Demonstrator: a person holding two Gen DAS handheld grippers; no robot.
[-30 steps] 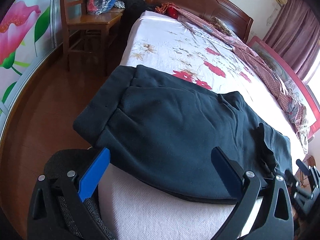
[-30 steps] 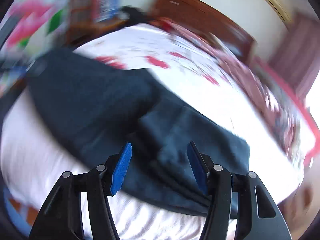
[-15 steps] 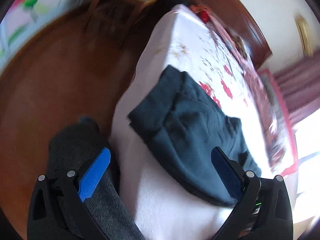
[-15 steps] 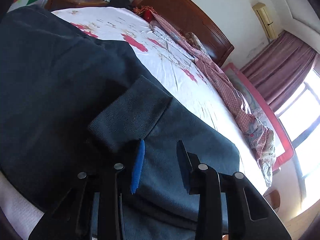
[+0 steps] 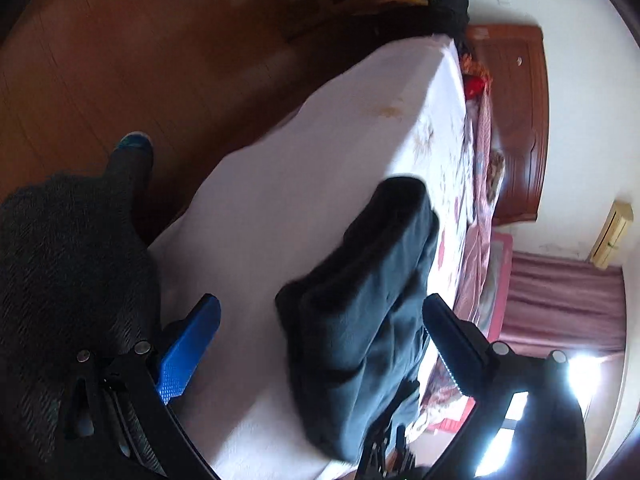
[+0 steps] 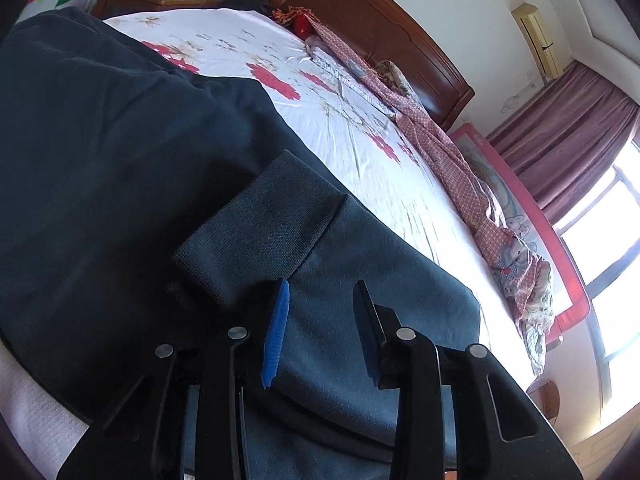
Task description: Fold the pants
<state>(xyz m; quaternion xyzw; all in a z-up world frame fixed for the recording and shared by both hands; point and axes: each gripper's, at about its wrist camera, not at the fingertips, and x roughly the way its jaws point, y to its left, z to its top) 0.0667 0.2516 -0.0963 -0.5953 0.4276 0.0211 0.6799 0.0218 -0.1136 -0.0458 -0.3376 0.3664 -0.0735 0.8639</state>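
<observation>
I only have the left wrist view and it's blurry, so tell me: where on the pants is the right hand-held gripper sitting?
Observer: The right hand-held gripper is low over the pants, with dark fabric in the gap between its fingers.
Operator: Which part of the pants?
Observer: Just short of a ribbed cuff that lies folded on top.
Operator: Anything beyond it on the bed?
Observer: A checked pink blanket with a rabbit print, bunched along the far edge of the bed.
</observation>
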